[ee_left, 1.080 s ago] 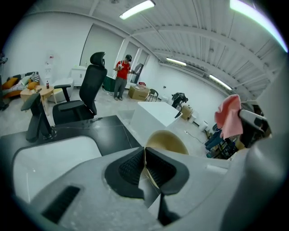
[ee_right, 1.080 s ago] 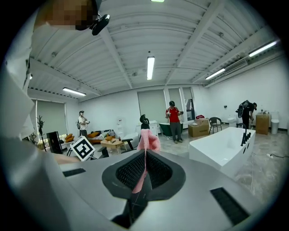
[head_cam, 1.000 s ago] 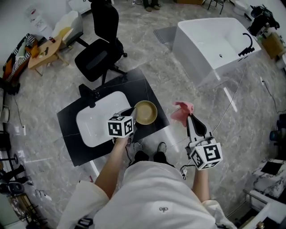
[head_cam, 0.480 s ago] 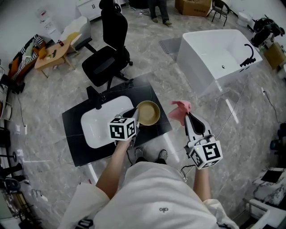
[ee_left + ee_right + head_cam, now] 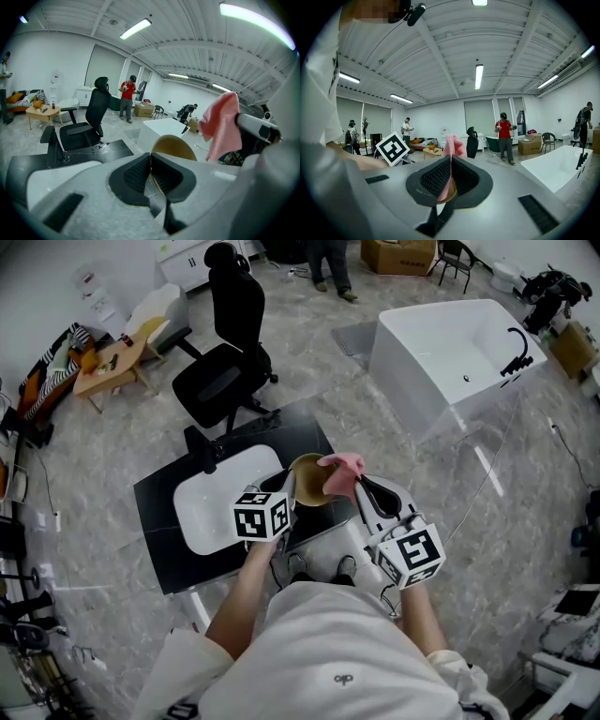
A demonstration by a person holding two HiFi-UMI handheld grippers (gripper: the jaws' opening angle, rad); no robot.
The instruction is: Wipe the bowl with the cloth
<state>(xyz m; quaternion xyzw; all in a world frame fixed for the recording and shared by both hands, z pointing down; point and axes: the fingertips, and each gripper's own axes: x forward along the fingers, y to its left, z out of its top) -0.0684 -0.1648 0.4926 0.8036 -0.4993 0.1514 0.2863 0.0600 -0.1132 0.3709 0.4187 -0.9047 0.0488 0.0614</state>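
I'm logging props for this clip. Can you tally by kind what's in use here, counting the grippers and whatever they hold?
bowl: 1
pink cloth: 1
grippers: 2 (left gripper, right gripper)
Total: 4

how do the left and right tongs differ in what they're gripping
The left tongs pinch the rim of the tan bowl; the right tongs pinch the pink cloth. The tan bowl is stiff and round, while the pink cloth is soft and bunched beyond the right tongs. Both tongs are shut on their thing, close together over the black counter.
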